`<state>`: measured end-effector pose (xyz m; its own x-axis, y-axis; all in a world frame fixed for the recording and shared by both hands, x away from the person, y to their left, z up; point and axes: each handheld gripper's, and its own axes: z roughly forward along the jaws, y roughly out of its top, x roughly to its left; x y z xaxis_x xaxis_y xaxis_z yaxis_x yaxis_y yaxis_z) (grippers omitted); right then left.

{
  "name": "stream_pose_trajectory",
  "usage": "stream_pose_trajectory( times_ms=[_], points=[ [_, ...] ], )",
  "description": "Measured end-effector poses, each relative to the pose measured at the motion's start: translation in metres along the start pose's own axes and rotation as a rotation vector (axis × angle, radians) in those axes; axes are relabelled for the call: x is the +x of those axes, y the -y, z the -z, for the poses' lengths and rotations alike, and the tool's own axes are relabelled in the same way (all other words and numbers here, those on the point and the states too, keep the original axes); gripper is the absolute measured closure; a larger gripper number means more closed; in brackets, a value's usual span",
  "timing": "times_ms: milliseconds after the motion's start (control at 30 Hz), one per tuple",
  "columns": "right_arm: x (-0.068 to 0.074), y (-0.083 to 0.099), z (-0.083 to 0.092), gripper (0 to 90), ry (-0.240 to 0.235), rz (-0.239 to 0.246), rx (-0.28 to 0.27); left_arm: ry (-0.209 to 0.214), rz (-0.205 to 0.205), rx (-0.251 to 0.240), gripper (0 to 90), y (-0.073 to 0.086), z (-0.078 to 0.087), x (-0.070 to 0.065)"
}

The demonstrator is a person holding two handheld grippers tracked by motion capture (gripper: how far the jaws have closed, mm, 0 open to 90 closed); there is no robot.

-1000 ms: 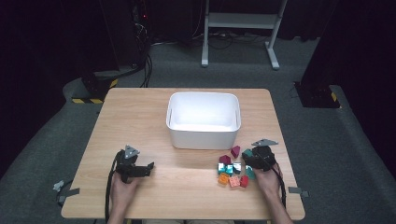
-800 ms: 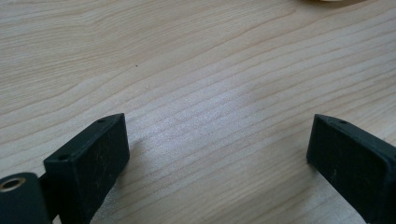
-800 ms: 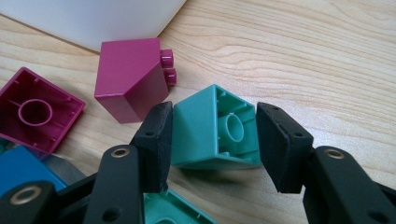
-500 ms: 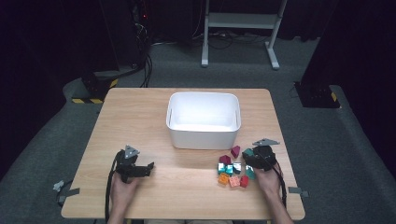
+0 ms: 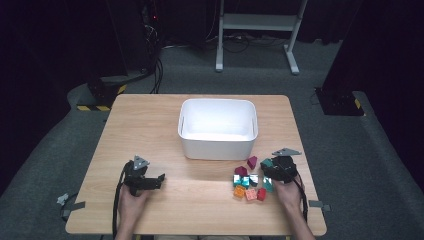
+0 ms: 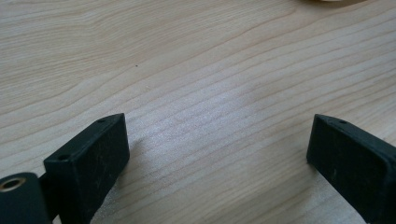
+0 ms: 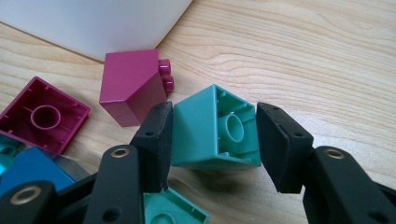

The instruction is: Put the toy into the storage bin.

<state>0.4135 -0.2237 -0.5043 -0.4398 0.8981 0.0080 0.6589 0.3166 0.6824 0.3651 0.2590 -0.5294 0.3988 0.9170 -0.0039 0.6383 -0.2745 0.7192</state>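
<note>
A wooden table [image 5: 200,200] holds a white bin [image 5: 218,128], empty so far. The right gripper [image 7: 215,135] squeezes a teal block [image 7: 215,130] beside the pile of blocks [image 5: 248,182]. The left gripper [image 6: 217,154] rests wide apart, holding nothing. All the blocks are left to go in.

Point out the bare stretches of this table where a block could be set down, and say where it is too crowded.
Bare wood runs along the table's left side, from the white bin down to the left tool, and across the front middle between both tools. The bin itself is empty. It is crowded at the right front: loose blocks cluster beside the right tool, which grips a teal block.
</note>
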Motion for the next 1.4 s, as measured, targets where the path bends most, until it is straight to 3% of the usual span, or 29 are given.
stream_pose_trajectory(
  times_ms=[800, 1400],
  points=[
    [0.0, -0.005, 0.021, 48.7, -0.017, 0.01, -0.03, 0.0, 0.0, 0.0, 6.1, 0.0, 0.0, 0.0],
    [0.011, -0.032, 0.061, 48.7, -0.088, 0.044, -0.124, 0.0, 0.0, 0.0, 6.1, 0.0, 0.0, 0.0]
  ],
)
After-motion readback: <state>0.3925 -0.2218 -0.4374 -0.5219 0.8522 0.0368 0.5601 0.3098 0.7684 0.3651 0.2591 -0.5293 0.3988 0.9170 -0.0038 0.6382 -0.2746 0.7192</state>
